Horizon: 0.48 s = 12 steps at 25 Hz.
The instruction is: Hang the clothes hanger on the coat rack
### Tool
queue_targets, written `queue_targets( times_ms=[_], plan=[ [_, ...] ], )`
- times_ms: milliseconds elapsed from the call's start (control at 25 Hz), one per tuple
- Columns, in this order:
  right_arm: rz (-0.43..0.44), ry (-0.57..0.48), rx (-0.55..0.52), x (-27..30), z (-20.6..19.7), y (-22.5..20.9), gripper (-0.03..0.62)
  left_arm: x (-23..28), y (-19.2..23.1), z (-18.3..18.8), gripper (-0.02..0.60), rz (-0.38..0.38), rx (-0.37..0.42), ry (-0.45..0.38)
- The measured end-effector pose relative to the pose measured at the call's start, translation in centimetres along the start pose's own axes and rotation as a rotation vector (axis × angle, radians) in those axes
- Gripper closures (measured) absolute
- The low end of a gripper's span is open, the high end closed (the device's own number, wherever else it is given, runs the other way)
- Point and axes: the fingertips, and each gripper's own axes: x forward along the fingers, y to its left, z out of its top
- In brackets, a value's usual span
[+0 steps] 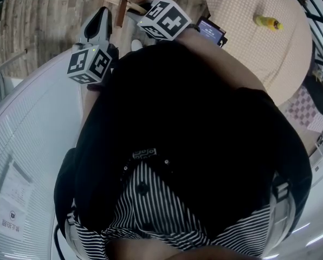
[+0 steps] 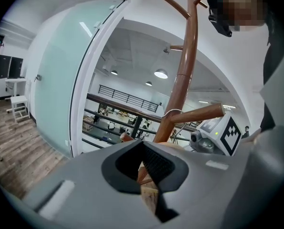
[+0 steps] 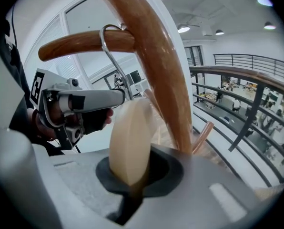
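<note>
Here, the wooden clothes hanger (image 3: 128,144) is seen held on two sides, close against the coat rack (image 3: 156,66). In the right gripper view, the right hand-held gripper (image 3: 132,178) is pressed shut on a pale, rounded end of the hanger, which stands up out of the jaws. In the left gripper view, the left hand-held gripper (image 2: 147,175) is closed on a strip of light wood, seemingly another part of the same hanger, which is pinched between the ribbed pads.

The hanger's metal hook (image 3: 109,39) is curved over a brown branch (image 3: 75,46) of the coat rack, at the branch's inner end, just beside the trunk. Whether the hook rests fully on the branch cannot be told.

The left hand-held gripper is also seen in the right gripper view, below the branch, gripped by a hand (image 3: 92,120). In the head view, both hand-held grippers are found near the top edge, side by side above a black shirt (image 1: 194,123). A dark railing (image 3: 237,75) is seen behind the coat rack.
</note>
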Motion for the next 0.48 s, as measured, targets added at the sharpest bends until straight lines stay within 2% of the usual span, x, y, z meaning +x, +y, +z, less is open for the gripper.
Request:
queue_targets(
  times_ms=[360,400,440,480],
  plan=[
    [-0.147,-0.01,0.038,0.4,-0.1,0.3,0.588,-3.7,1.2,-0.6,0.581,-0.026,-0.006,-0.015],
    [-0.157,-0.012,0.042,0.4,-0.3,0.5,0.575,-4.0,1.3,-0.7,0.581,-0.029,-0.008,-0.017],
    [-0.162,-0.016,0.047,0.4,-0.3,0.7,0.523,-4.4,1.4,-0.7,0.581,-0.033,-0.009,-0.019],
    [-0.169,-0.02,0.051,0.4,-0.3,1.0,0.509,-4.7,1.5,-0.7,0.581,-0.039,-0.009,-0.021]
  ],
)
